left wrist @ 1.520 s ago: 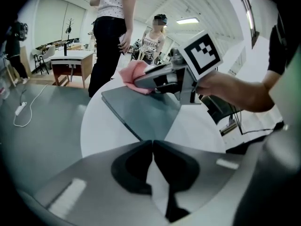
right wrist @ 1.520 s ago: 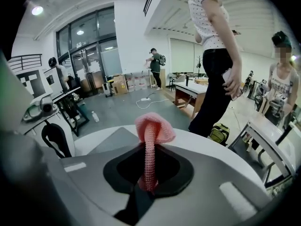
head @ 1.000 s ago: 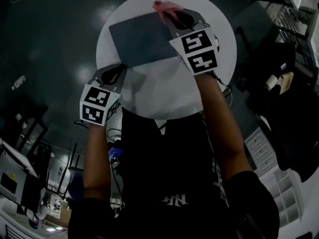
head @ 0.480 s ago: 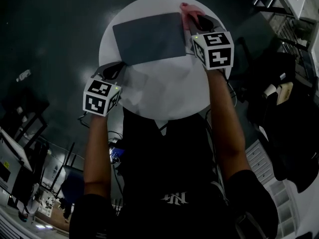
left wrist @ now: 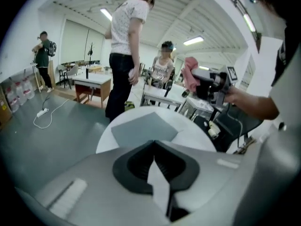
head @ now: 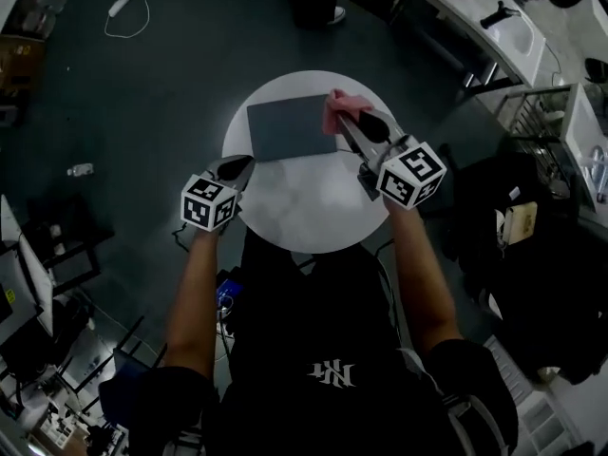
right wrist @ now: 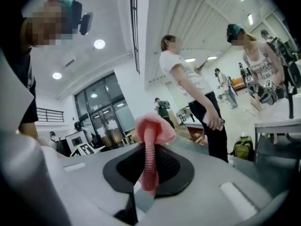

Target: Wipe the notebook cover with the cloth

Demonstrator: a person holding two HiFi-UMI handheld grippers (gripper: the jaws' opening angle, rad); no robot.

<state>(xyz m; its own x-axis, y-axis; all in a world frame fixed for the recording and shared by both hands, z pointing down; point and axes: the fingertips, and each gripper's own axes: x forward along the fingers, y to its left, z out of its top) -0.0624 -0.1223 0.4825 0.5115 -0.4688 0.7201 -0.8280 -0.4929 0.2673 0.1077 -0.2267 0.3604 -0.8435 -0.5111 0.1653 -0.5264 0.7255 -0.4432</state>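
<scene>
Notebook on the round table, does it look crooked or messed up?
Nothing looks wrong. The notebook lies flat and closed on the round table, only turned a little. The pink cloth is bunched in the right gripper, not touching the cover.

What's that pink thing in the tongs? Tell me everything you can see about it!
It is a pink cloth, soft-looking, with a knobbly, waffle-like weave. The right tongs are shut on it, squeezing its middle into a narrow strip, while a crumpled lump puffs out past the tips. It is held up in the air, by the right edge of the grey notebook that lies on the round white table. Only the tongs seem to touch it.
</scene>
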